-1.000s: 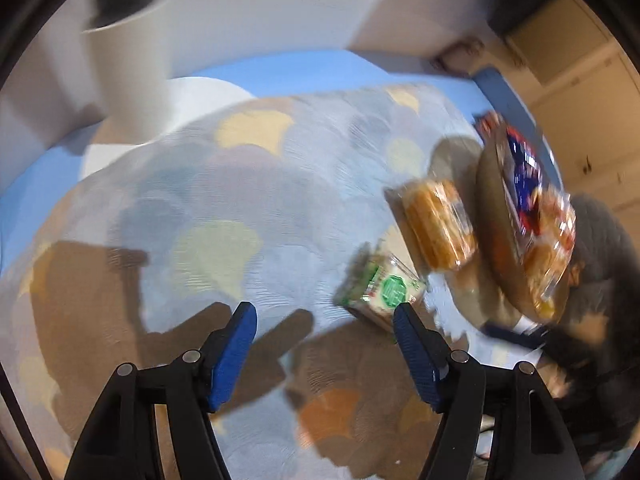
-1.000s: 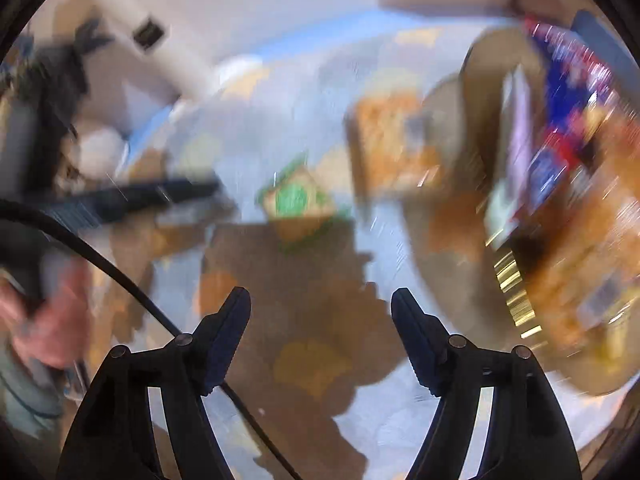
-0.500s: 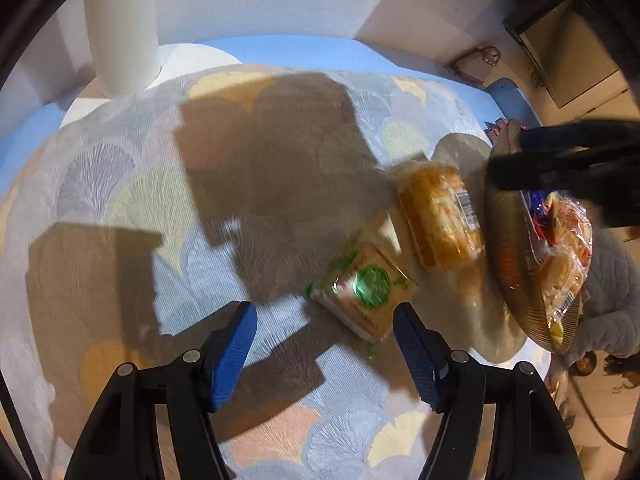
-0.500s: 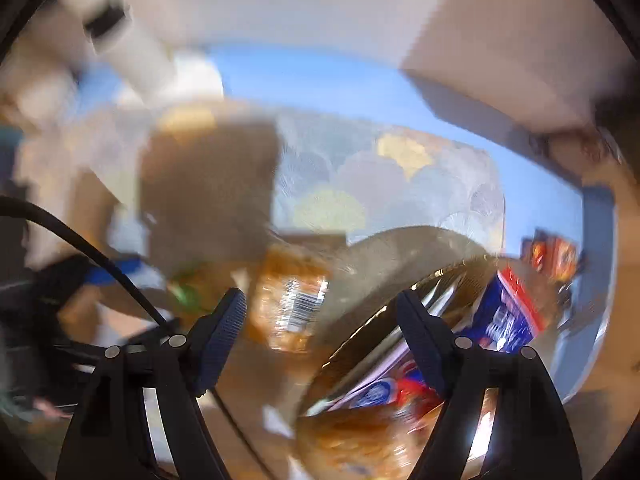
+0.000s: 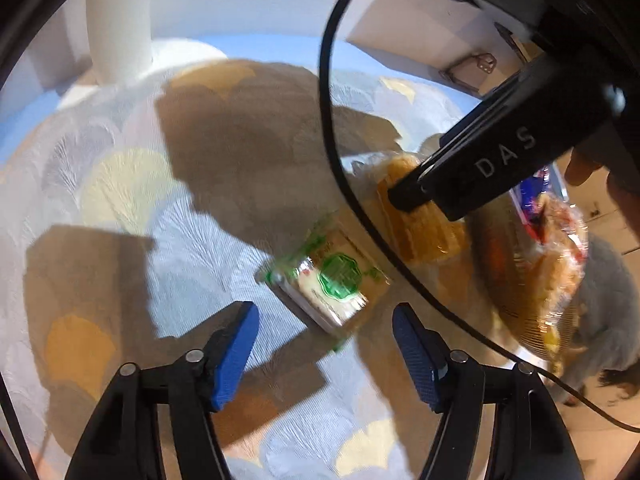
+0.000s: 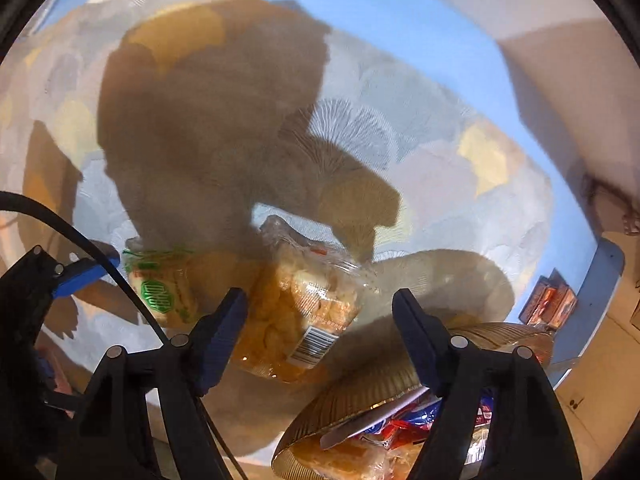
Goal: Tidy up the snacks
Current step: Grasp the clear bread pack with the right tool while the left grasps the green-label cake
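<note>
A green-labelled snack packet point(image 5: 332, 284) lies flat on the patterned cloth, just beyond my left gripper point(image 5: 326, 354). Its jaws are closing, with nothing between the blue pads. To the right an orange bread packet point(image 5: 424, 232) lies beside it, partly hidden by the black body of my right gripper. In the right wrist view the bread packet point(image 6: 304, 312) sits below and between the fingers of my right gripper point(image 6: 320, 334). Those jaws are closing too and the pads do not touch the wrapper. The green packet point(image 6: 164, 292) lies to its left.
A ribbed gold bowl point(image 6: 380, 384) holding several wrapped snacks point(image 5: 556, 240) stands at the table's right edge. A white paper roll point(image 5: 120, 20) stands at the far left. An orange box point(image 6: 548, 304) lies near the blue rim. A black cable point(image 5: 332, 128) crosses the left wrist view.
My right gripper swung across and down over the bread packet, and now fills the upper right of the left wrist view. My left gripper came nearer to the green packet.
</note>
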Available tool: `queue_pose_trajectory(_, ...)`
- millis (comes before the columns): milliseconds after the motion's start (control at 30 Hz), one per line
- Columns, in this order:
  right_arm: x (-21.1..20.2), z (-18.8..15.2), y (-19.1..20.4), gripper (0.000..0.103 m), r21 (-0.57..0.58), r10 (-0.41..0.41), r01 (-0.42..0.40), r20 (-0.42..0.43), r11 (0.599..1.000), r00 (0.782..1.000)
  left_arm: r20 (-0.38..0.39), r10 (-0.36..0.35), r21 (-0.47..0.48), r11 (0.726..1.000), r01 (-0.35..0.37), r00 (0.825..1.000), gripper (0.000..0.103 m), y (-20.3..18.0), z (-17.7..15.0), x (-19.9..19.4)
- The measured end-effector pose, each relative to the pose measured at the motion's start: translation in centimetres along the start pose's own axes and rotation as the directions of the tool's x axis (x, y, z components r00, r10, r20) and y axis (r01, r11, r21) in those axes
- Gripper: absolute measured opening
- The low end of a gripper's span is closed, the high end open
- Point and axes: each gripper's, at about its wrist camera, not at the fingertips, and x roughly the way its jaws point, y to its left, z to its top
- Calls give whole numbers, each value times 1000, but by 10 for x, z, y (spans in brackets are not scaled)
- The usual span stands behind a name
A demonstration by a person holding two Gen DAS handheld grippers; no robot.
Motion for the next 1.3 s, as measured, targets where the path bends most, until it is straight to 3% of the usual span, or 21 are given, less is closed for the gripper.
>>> queue_pose_trajectory(167, 4, 0, 11, 74, 8, 110, -110, -59, 994, 992, 44, 126, 97, 987, -130, 991, 51, -13, -5, 2)
queue_pose_trajectory(233, 2, -1, 19, 75, 19, 182, -181, -53, 983, 982, 45, 155, 83, 984, -158, 987, 37, -4, -4, -1)
queue_pose_trajectory(333, 1, -3, 34, 74, 43, 278, -276, -36, 960, 960, 44, 167, 22, 985, -168, 985, 36, 25, -1, -13)
queue_pose_trajectory(500, 3, -13, 53, 72, 57, 233, -234, 36, 970, 972, 42, 225, -99, 970, -221, 973, 36, 92, -10, -44)
queue_pose_trajectory(567, 0, -24, 57, 71, 90, 174, -182, 93, 979, 980, 40, 246, -125, 963, -239, 969, 36, 109, -18, -54)
queue_pose_trajectory(633, -1, -38, 59, 72, 131, 172, -189, 131, 973, 976, 22, 257, -133, 958, -252, 966, 36, 121, -22, -61)
queue_pose_trajectory(700, -2, -52, 60, 67, 181, 202, -236, 189, 955, 961, 14, 242, -135, 962, -238, 970, 36, 121, -22, -64)
queue_pose_trajectory(767, -4, -68, 66, 49, 219, 210, -273, 272, 937, 939, 14, 213, -144, 967, -209, 977, 36, 120, -16, -62)
queue_pose_trajectory(833, -4, -84, 69, 48, 249, 246, -339, 340, 907, 908, 22, 175, -152, 974, -169, 984, 36, 114, -6, -58)
queue_pose_trajectory(900, 0, -96, 70, 46, 282, 258, -373, 371, 884, 892, 33, 145, -145, 980, -139, 989, 36, 100, 2, -53)
queue_pose_trajectory(1000, 14, -121, 65, 44, 323, 233, -375, 402, 869, 886, 40, 98, -105, 990, -93, 994, 36, 81, 21, -48)
queue_pose_trajectory(1067, 18, -139, 69, 44, 348, 203, -351, 396, 869, 896, 26, 51, -88, 995, -48, 998, 37, 70, 32, -43)
queue_pose_trajectory(1167, 25, -167, 80, 44, 373, 166, -317, 385, 872, 908, -34, -21, -51, 998, 19, 999, 47, 53, 49, -28)
queue_pose_trajectory(1300, 39, -202, 87, 45, 393, 189, -353, 397, 849, 898, -52, 1, -9, 1000, -1, 999, 52, 26, 52, -9)
